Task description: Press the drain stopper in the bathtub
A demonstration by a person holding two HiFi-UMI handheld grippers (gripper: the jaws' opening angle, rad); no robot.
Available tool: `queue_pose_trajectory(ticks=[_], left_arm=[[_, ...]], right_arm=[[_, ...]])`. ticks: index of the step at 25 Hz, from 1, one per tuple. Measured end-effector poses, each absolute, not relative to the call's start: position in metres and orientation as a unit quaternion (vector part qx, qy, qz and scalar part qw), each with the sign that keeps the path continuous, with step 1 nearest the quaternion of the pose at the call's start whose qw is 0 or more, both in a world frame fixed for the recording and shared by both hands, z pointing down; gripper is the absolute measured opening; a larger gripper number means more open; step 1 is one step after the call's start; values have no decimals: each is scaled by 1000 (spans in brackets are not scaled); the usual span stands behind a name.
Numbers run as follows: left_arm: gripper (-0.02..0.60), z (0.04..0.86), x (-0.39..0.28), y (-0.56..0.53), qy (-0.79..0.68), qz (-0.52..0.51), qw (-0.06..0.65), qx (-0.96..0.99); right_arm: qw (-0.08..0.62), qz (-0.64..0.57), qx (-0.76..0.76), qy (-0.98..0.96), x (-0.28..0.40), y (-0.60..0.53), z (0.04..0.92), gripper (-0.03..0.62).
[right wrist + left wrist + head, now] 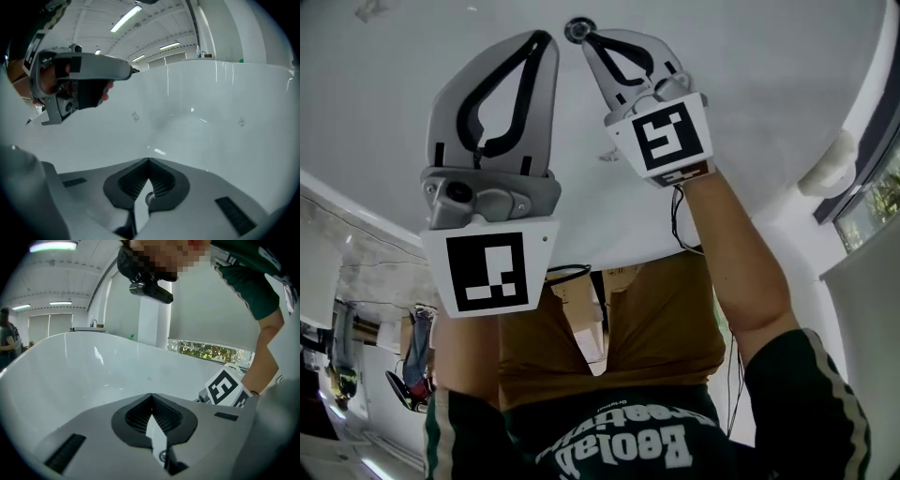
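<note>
The drain stopper [578,29], a small round chrome cap, sits on the white bathtub floor [750,84] at the top of the head view. My right gripper [586,40] is shut, and its tips rest against the stopper's near edge. Just left of it, my left gripper [546,38] is shut on nothing, its tips a short way from the stopper. In the right gripper view the right gripper [149,160] points at the bare tub wall, with the left gripper [135,71] at upper left. The left gripper [151,394] also faces the tub wall. The stopper is hidden in both gripper views.
The tub's curved rim [834,164] runs down the right side, with a window [877,202] beyond it. The person's legs in brown trousers [666,319] stand against the tub. A second person [6,341] stands far off at the left.
</note>
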State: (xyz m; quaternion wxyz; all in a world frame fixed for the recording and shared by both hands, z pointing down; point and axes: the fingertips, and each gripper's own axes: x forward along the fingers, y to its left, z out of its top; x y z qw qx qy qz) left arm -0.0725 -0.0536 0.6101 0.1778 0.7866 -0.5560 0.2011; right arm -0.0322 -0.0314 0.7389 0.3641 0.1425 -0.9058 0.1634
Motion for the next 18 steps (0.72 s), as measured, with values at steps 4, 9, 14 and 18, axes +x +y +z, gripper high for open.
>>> queue_pose_trajectory(ticks=[4, 9, 14, 18], left_arm=[[6, 618, -73, -52, -557, 203, 178, 785], [5, 639, -81, -46, -554, 219, 184, 782], [6, 643, -87, -40, -565, 227, 184, 772], [6, 646, -89, -41, -568, 232, 186, 767]], right_arm=[[385, 178, 148, -894, -25, -29, 771, 11], [415, 185, 144, -879, -24, -19, 821, 11], [457, 186, 141, -858, -13, -6, 864, 11], [481, 189, 130, -846, -7, 4, 890, 11]])
